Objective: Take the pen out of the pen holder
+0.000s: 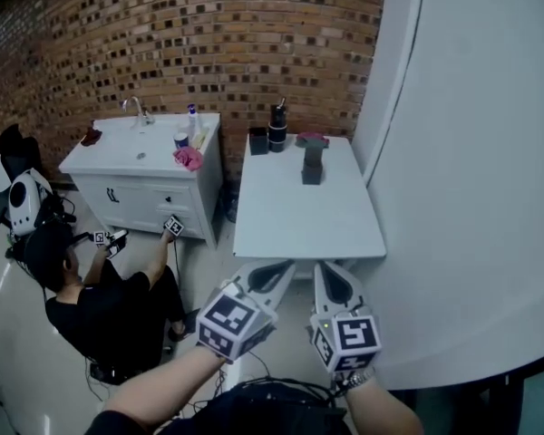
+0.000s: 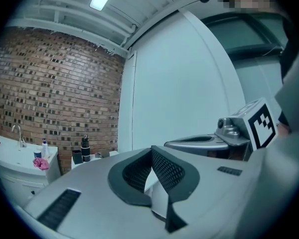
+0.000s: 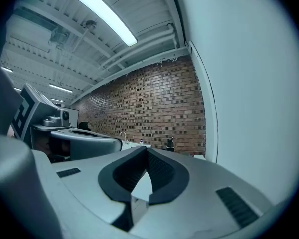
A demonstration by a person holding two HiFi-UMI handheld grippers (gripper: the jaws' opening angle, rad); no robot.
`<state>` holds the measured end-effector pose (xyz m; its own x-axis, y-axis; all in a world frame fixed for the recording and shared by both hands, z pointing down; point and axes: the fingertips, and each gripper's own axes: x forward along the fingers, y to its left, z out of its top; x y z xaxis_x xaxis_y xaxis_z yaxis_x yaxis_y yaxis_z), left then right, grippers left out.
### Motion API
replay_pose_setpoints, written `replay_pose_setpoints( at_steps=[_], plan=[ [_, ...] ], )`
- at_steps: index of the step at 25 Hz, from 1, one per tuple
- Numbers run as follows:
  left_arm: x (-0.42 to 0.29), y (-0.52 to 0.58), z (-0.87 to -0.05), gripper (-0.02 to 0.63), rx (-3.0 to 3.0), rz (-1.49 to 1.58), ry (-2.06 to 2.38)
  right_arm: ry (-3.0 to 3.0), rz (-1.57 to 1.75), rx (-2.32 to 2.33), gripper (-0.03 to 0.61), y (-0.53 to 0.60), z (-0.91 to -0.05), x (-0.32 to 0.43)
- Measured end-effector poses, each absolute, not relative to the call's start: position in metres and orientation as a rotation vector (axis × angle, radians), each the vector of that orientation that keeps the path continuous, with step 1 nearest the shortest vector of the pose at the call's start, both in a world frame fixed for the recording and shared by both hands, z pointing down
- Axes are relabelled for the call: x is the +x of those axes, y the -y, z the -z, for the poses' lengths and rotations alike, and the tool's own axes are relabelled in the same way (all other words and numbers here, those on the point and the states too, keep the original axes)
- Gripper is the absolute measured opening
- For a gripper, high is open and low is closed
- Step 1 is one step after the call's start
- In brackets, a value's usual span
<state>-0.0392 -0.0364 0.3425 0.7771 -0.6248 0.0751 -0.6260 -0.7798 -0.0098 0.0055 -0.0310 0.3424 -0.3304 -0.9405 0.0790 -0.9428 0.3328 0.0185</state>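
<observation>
The pen holder (image 1: 277,132) is a tall, round, black pot at the far end of the white table (image 1: 299,220), close to the brick wall (image 1: 208,34). A thin pen (image 1: 281,104) sticks out of its top, leaning slightly right; its colour is too small to tell. Just left of the holder stands a shorter black cup (image 1: 258,140). To the right and a little nearer stands a dark block with a pinkish top (image 1: 312,163).

The left gripper (image 1: 279,266) and right gripper (image 1: 324,268) are held level, side by side, at the near edge of the table, well apart from the holder. Each claw is closed, pads together, with nothing between them.

Left of the table is a white sink cabinet (image 1: 145,193), and a person (image 1: 100,311) sits on the floor near it.
</observation>
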Motion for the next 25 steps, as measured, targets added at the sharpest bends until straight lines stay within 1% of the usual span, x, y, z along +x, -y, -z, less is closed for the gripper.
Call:
replay_pose_setpoints(
  at_steps=[6,12,20,22,25],
  plan=[
    [-0.072,0.057,-0.341,0.003,2.975,-0.11,1.011,2.493,-0.021,1.806,0.011,0.056,-0.34,-0.028],
    [-0.083,0.065,-0.335,0.003,2.983,-0.125,0.982,2.448,-0.005,1.85,0.011,0.073,-0.333,-0.039],
    [-0.09,0.089,-0.342,0.003,2.984,-0.109,1.0,2.403,-0.005,1.855,0.012,0.098,-0.344,-0.039],
    [-0.09,0.098,-0.342,0.003,2.972,-0.112,1.01,2.398,-0.009,1.861,0.028,0.109,-0.345,-0.037],
    [-0.087,0.117,-0.346,0.003,2.969,-0.119,1.02,2.397,-0.014,1.869,0.029,0.13,-0.349,-0.031]
  ],
)
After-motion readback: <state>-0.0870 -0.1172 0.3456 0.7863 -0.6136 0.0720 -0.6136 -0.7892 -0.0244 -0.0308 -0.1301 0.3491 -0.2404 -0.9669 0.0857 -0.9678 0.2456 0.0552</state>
